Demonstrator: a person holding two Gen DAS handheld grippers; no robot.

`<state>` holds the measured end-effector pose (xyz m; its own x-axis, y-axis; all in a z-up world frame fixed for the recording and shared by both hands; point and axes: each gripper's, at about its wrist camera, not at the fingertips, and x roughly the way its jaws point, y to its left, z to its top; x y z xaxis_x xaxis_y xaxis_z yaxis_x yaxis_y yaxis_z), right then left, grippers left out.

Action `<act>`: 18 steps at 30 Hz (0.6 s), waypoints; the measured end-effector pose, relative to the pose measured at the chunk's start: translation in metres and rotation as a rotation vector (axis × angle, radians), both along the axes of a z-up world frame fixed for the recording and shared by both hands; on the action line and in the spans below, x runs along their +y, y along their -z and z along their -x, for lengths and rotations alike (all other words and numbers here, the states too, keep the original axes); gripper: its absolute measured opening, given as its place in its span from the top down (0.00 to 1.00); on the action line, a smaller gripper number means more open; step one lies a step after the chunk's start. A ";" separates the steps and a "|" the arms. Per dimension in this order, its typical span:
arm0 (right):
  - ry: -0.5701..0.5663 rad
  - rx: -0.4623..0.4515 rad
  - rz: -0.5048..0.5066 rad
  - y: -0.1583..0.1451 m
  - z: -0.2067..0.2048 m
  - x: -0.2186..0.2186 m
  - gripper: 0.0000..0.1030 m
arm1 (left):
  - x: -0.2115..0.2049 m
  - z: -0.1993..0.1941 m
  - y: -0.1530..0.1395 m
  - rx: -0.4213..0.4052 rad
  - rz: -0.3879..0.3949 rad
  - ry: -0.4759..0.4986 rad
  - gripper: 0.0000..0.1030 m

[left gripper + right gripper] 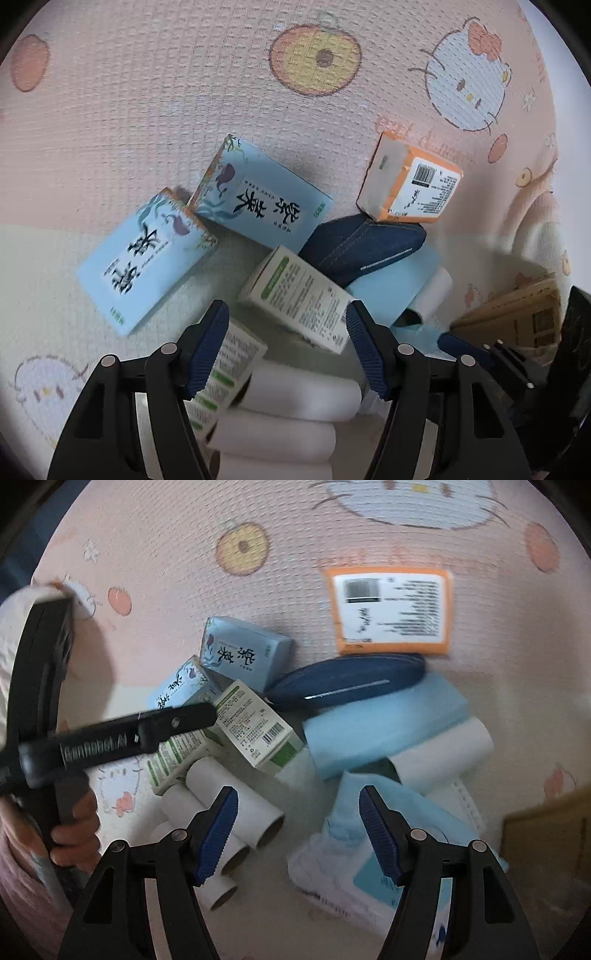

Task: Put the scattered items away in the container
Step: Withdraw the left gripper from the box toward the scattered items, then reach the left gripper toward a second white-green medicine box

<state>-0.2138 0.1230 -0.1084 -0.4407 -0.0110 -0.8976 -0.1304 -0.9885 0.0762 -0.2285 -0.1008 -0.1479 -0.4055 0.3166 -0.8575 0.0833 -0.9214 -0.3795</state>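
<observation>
Frankly, nothing is tidied yet: boxes (255,723), rolls (236,812) and denim pouch (347,686) lie heaped on the mat (166,524), both my left gripper (286,343) and right gripper (297,827) gaping empty (cardboard container (546,834) waits nearby).

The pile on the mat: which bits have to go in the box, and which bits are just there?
To tidy:
- two blue boxes
- green-and-white boxes
- orange pack
- denim pouch
- white rolls
- blue pads
- cardboard container, where they go

Just there:
- cartoon mat
</observation>
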 end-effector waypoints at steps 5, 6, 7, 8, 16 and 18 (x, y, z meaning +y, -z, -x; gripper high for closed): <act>-0.070 0.047 0.015 0.013 0.006 -0.010 0.36 | -0.008 0.010 0.012 0.000 -0.044 0.031 0.32; -0.086 0.057 0.029 0.016 0.006 -0.013 0.36 | -0.008 0.012 0.016 -0.009 -0.049 0.038 0.33; -0.096 0.062 0.037 0.018 0.007 -0.016 0.36 | -0.008 0.014 0.018 -0.020 -0.052 0.043 0.35; -0.098 0.062 0.038 0.021 0.008 -0.018 0.36 | -0.008 0.016 0.021 -0.027 -0.051 0.047 0.40; -0.139 0.046 0.020 0.052 0.024 -0.023 0.38 | -0.011 0.023 0.031 -0.038 -0.090 0.049 0.58; -0.135 0.071 0.018 0.054 0.024 -0.023 0.39 | -0.010 0.021 0.031 -0.035 -0.087 0.062 0.59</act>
